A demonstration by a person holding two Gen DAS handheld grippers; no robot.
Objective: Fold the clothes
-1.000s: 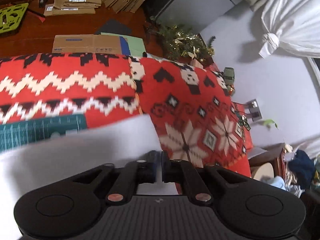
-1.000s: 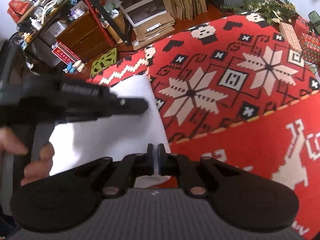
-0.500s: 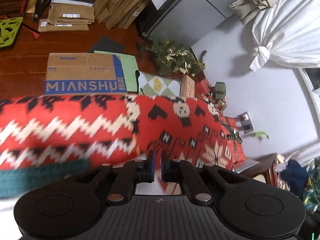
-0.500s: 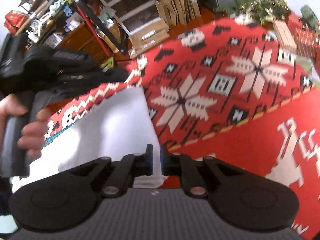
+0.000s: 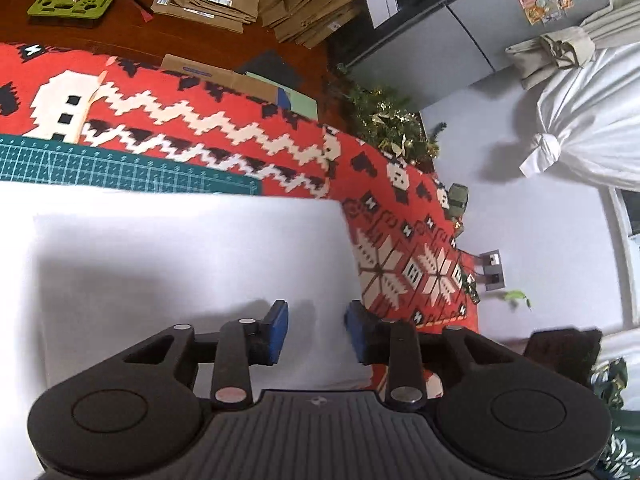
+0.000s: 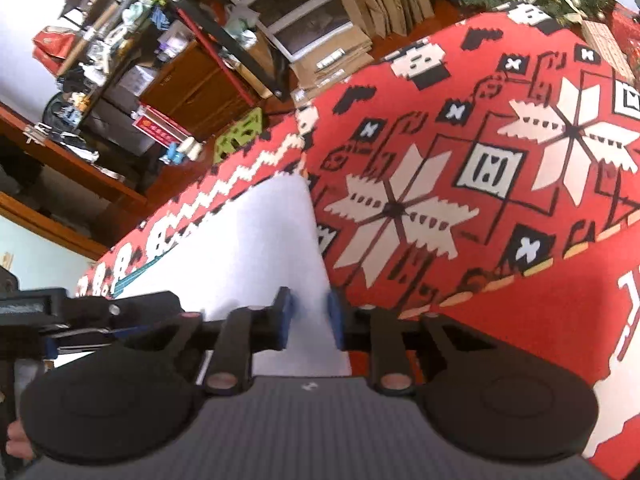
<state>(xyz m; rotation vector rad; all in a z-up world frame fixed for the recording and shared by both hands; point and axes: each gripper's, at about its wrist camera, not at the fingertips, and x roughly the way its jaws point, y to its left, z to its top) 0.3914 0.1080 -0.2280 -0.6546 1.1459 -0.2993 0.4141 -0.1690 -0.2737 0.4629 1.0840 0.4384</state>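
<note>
Now flat — white garment [image 5: 192, 264], smooth-edged

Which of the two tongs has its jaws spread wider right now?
The left tongs: their blue pads stand clearly farther apart over the white cloth than the right tongs'. Both are opening, gripping nothing.

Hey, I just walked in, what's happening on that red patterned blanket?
A person is folding a white garment laid on the red patterned blanket, with a handheld gripper in each hand. The left gripper and the right gripper both sit over the cloth's near edge with their jaws opening; the cloth lies flat beneath them and neither is pinching it. A green cutting mat shows beyond the cloth.
</note>
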